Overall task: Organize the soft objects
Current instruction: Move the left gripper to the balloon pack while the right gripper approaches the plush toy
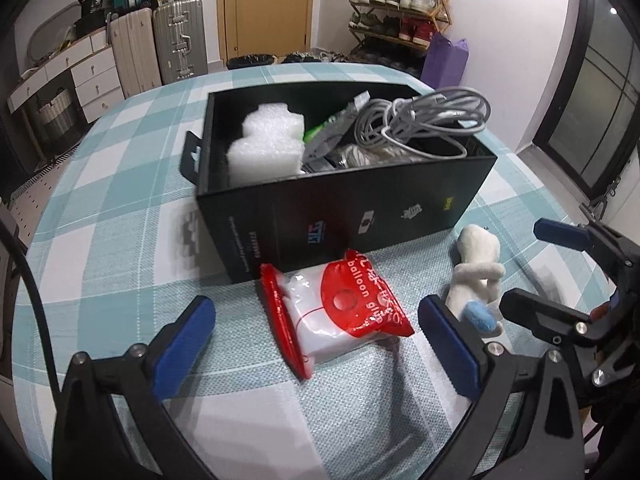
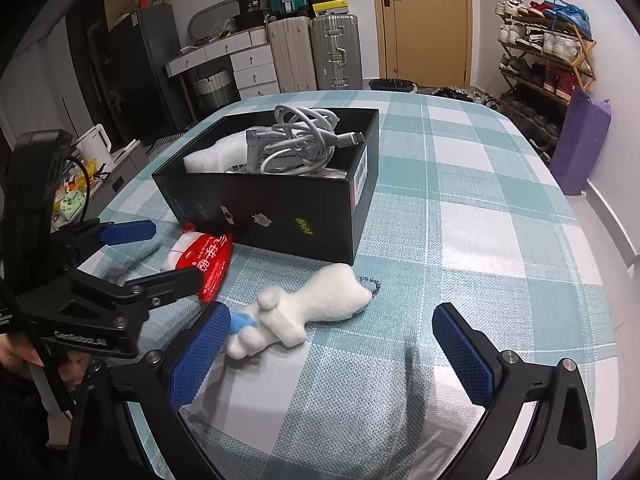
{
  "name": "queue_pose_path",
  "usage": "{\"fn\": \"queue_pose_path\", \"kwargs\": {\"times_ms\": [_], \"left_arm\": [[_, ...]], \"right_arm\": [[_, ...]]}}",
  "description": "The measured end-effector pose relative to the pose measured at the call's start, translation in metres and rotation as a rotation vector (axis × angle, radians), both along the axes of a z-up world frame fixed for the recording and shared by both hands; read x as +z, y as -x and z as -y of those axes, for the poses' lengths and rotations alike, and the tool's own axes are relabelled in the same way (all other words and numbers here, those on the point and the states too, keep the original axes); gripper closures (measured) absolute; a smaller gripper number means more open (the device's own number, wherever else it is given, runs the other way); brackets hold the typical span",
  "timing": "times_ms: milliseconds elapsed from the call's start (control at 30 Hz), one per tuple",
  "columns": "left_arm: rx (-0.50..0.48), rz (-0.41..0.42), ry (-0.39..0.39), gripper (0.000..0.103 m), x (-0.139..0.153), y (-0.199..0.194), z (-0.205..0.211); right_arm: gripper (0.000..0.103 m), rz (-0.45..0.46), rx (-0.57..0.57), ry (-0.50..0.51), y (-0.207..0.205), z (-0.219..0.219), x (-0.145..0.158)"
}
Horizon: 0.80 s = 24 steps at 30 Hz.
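- The black box (image 1: 344, 200) sits mid-table, already holding white foam (image 1: 266, 144) and a coiled grey cable (image 1: 420, 120).
- The left gripper (image 1: 316, 344), fingers spread wide and empty, frames the red-and-clear balloon glue packet (image 1: 336, 312) at twelve o'clock, just before the box.
- The right gripper (image 2: 332, 352), likewise spread, has the white plush keychain (image 2: 304, 312) at about eleven o'clock.
- Seemingly a pick-up approach: each must lower, close on its item, then lift over the box wall.
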<state>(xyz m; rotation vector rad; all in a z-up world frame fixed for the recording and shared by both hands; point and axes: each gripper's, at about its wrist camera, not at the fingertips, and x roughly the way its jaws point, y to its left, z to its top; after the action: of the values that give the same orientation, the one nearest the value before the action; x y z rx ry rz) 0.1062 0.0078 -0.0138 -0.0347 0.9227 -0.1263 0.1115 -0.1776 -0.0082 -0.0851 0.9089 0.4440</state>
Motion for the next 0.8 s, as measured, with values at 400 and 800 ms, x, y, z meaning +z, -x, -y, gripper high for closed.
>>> {"fn": "queue_pose_path", "kwargs": {"times_ms": [400,800], "left_arm": [[0.001,-0.059,0.039,0.015,-0.0095,-0.006,-0.0024],[-0.038,-0.052,0.049,0.047,-0.0042,-0.0021,0.0011]], "right_arm": [[0.001,0.012,0.015,0.003,-0.0001,-0.002,0.0015],[0.001,0.017,0.021,0.013,-0.0016,-0.0046,0.0008]]}}
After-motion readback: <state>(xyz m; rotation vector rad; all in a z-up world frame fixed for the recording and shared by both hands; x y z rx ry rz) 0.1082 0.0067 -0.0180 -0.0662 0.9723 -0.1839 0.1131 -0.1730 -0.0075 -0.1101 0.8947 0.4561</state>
